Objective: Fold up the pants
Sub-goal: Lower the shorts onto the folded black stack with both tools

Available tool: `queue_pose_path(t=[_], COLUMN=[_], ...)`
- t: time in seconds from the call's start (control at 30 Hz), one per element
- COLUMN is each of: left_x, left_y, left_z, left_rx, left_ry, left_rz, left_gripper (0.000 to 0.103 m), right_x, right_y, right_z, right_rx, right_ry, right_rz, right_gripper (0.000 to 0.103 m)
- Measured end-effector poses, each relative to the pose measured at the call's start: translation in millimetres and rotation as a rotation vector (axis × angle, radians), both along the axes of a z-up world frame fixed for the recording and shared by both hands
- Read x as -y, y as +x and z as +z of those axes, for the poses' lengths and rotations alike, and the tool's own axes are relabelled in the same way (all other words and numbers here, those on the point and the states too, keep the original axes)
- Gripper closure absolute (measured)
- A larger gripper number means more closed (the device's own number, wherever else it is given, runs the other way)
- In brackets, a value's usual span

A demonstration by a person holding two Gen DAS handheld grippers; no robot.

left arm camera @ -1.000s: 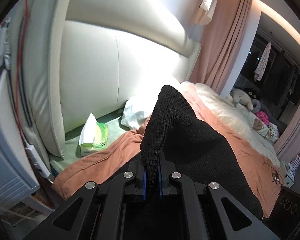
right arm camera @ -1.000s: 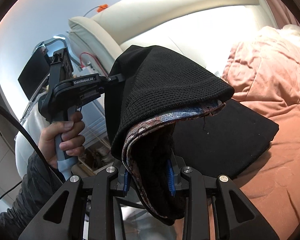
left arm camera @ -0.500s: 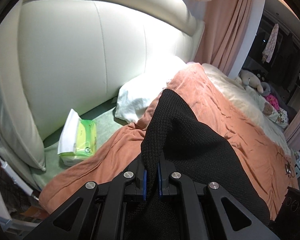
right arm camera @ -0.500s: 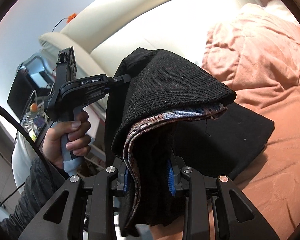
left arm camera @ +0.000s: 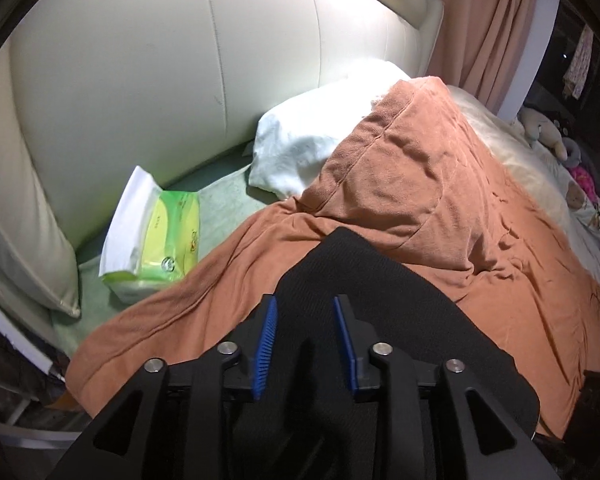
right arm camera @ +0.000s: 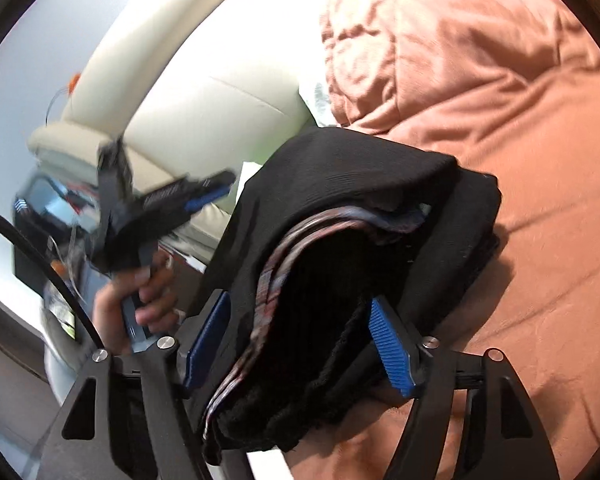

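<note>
Both tongs just springing open: left gripper [left arm camera: 305, 334] released, right gripper [right arm camera: 300, 340] released, black ribbed-knit pants [right arm camera: 352, 184] slumping folded between blue ridged pads onto rumpled terracotta blanket [left arm camera: 400, 184].

Open orange blanket [left arm camera: 440, 200] lies right of the black pants [left arm camera: 380, 300]; tissue pack [left arm camera: 160, 236], white pillow [left arm camera: 312, 140] and padded headboard [left arm camera: 180, 60] crowd the left.

Left wrist view sharp; headboard [left arm camera: 180, 80] brightly lit, right side dim. Right wrist view motion-blurred, the left gripper [right arm camera: 216, 190] smeared; wall glare blown out. Fisheye bends edges, black corners.
</note>
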State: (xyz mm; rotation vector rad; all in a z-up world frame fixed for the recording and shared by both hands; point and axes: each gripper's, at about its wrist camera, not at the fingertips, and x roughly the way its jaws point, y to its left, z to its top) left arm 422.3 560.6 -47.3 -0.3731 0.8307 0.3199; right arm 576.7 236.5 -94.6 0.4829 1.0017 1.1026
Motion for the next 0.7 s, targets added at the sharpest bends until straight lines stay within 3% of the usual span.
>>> queue_pose_path(t=[0.07, 0.23, 0.33, 0.43, 0.6, 0.7], left_x=[3, 15, 27, 35, 45, 55], left_y=[-12, -43, -59, -71, -85, -90], left_z=[2, -2, -7, -8, -4, -2], left_rx=[-0.005, -0.017, -0.020, -0.024, -0.010, 0.011], left_ry=[0.006, -0.034, -0.053, -0.059, -0.059, -0.069], left_rz=[0.001, -0.014, -0.021, -0.032, -0.031, -0.040], left_gripper=[0.067, 0.066, 0.066, 0.066, 0.066, 0.066], right_x=[0, -4, -5, 3, 34, 43], right_y=[9, 30, 44, 52, 41, 26], right_z=[-6, -7, 2, 20, 53, 65], right_rx=[-0.058, -0.083, -0.042, 0.014, 0.192, 0.251], right_ry=[0.040, 0.091, 0.062, 0.033, -0.098, -0.090], right_rz=[0.007, 0.007, -0.030, -0.067, -0.211, -0.195], right_gripper=[0.034, 0.034, 0.034, 0.049, 0.050, 0.050])
